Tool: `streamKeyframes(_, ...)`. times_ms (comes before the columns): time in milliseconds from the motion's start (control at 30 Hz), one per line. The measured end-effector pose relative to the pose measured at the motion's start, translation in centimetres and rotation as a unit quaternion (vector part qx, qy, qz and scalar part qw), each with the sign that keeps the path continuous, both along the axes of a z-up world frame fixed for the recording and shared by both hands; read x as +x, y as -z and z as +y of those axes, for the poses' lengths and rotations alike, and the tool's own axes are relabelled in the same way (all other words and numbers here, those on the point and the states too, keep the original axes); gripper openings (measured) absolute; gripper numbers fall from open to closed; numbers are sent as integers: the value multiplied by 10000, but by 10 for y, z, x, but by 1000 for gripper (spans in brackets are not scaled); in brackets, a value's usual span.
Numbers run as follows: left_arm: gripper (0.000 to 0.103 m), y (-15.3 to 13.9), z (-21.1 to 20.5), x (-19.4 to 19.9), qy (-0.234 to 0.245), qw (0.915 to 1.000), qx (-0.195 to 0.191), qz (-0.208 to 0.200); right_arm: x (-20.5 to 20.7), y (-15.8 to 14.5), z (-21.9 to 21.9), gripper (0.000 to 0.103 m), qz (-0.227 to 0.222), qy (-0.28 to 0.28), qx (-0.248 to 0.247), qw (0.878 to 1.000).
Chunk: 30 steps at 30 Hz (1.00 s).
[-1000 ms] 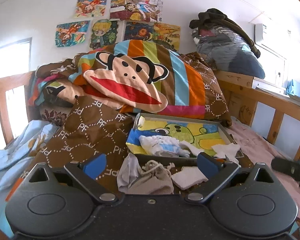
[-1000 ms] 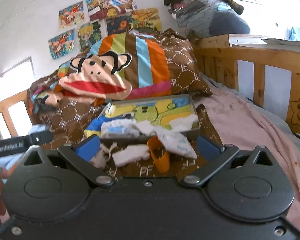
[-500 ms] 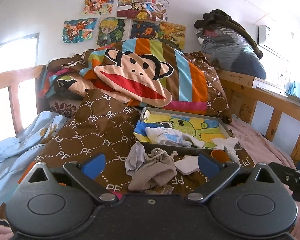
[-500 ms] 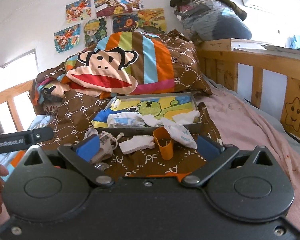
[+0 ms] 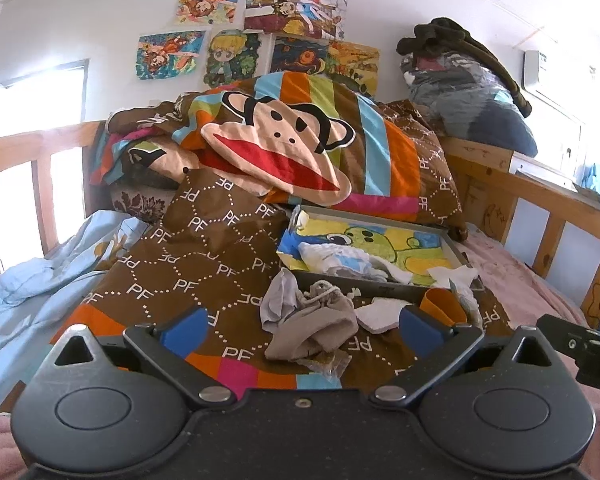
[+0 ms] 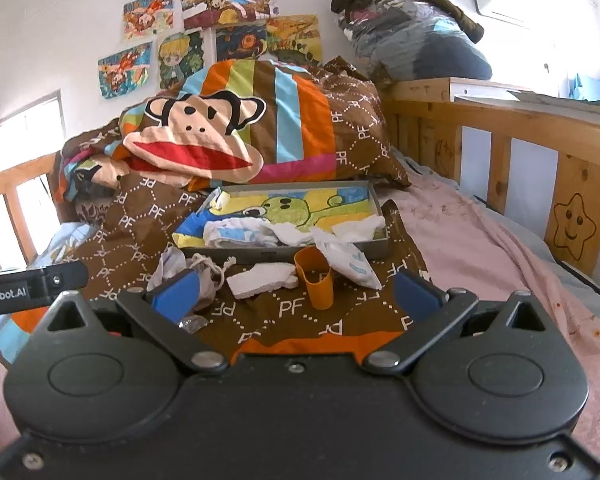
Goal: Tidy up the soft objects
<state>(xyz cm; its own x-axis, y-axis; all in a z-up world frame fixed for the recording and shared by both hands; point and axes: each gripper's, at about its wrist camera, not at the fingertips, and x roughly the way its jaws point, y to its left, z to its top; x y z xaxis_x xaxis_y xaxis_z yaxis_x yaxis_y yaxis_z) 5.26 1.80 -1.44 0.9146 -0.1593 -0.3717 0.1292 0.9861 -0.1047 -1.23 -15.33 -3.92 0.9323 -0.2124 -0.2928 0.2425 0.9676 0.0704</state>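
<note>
Along tray's (image 6: pixel 380 216) near edge: beige pouch (image 5: pixel 316 322), white cloths (image 6: pixel 262 280) unsorted; some inside; both grippers (image 5: pixel 302 324) (image 6: pixel 296 292) spread, empty.

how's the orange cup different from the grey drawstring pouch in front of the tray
The orange cup is rigid and stands upright with its mouth open; the grey drawstring pouch is soft cloth, slumped and crumpled. The cup is bright orange, the pouch dull grey-beige with a knotted cord. The cup sits toward the right, the pouch toward the left. Both rest on the brown quilt just in front of the tray, and neither is gripped.
</note>
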Motion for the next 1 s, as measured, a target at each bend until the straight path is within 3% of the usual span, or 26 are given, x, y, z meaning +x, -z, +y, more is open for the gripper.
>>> streamKeyframes(1000, 102, 9, -7, 6, 69, 9995, 161, 246, 23, 10, -14, 103, 372, -172, 212, 9989)
